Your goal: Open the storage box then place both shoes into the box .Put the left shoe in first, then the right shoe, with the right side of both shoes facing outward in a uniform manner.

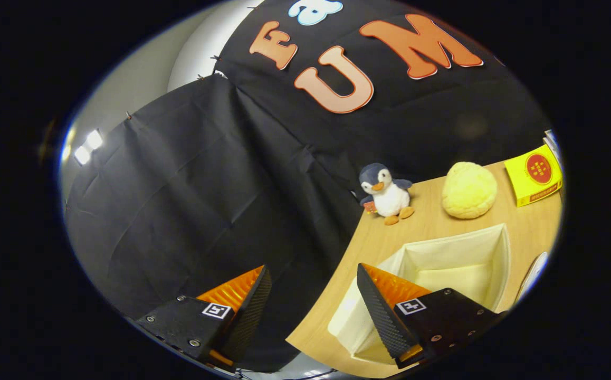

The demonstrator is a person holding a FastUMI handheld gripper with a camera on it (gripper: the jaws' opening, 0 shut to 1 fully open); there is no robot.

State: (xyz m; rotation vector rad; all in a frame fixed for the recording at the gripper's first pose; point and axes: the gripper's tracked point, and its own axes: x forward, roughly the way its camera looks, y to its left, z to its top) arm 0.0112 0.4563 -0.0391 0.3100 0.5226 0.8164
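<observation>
Beyond the fingers, at about two o'clock, the storage box [474, 258] sits open on the table [432, 224]; its fabric walls look soft and light. The gripper [313, 301] is open, holding nothing.

A staged recording booth: black cloth wall [189, 200] behind a wooden table [432, 227] with props.

Bright ceiling lights [88, 146] glare beyond the dim black cloth [205, 200], while the wooden table [432, 224] is evenly lit with soft shadows. Fisheye distortion bends the table's edges; focus stays sharp, softening slightly toward the rim.
</observation>
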